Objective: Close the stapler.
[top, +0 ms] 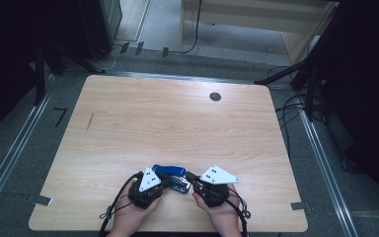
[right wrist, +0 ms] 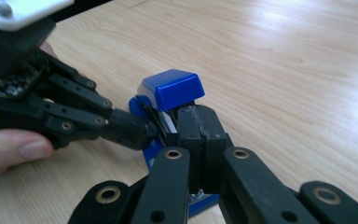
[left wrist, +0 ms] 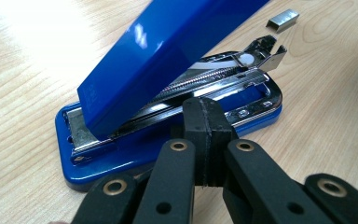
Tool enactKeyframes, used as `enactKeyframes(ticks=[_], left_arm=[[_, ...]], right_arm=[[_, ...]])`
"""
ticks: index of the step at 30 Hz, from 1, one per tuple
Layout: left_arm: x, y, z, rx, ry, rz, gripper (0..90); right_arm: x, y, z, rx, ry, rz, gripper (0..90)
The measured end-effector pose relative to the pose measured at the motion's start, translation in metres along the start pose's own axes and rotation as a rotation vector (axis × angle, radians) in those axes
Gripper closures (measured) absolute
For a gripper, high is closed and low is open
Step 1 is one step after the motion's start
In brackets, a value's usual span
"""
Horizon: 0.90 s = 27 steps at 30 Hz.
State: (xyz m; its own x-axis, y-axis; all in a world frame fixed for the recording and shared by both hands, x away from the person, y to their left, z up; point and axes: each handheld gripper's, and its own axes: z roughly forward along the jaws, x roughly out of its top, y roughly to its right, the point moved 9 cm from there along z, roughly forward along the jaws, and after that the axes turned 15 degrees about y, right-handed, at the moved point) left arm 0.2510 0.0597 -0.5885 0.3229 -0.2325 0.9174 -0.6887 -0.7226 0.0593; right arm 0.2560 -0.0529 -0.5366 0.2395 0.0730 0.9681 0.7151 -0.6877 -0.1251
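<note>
Left gripper view: blue stapler (left wrist: 168, 51) hinged open.

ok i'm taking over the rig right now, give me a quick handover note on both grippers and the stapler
Left hand-held gripper: jaws shut, tips against the side of the blue stapler, at its metal staple rail.
Right hand-held gripper: jaws shut, tips at the stapler's end under the raised lid; whether they press on anything is hard to tell.
Things: stapler sits near the table's near edge between both hands, lid swung up, rail exposed. A loose strip of staples lies on the wood just beyond the stapler's front.
Done: stapler opened.
Left, most likely: put the staples into the rail and close the lid.
</note>
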Motion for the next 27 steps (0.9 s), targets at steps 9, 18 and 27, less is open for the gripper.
enactKeyframes(ticks=[9, 18, 27], left_arm=[[0.0, 0.0, 0.0, -0.006, 0.004, -0.004, 90.0], [0.0, 0.001, 0.0, -0.003, -0.001, 0.006, 90.0], [0.0, 0.001, 0.0, -0.004, -0.001, 0.006, 90.0]], right_arm=[[0.008, -0.004, 0.003, -0.004, 0.01, -0.014, 90.0], [0.018, -0.008, 0.008, 0.01, 0.022, -0.034, 90.0], [0.026, -0.013, 0.014, 0.022, 0.031, -0.043, 90.0]])
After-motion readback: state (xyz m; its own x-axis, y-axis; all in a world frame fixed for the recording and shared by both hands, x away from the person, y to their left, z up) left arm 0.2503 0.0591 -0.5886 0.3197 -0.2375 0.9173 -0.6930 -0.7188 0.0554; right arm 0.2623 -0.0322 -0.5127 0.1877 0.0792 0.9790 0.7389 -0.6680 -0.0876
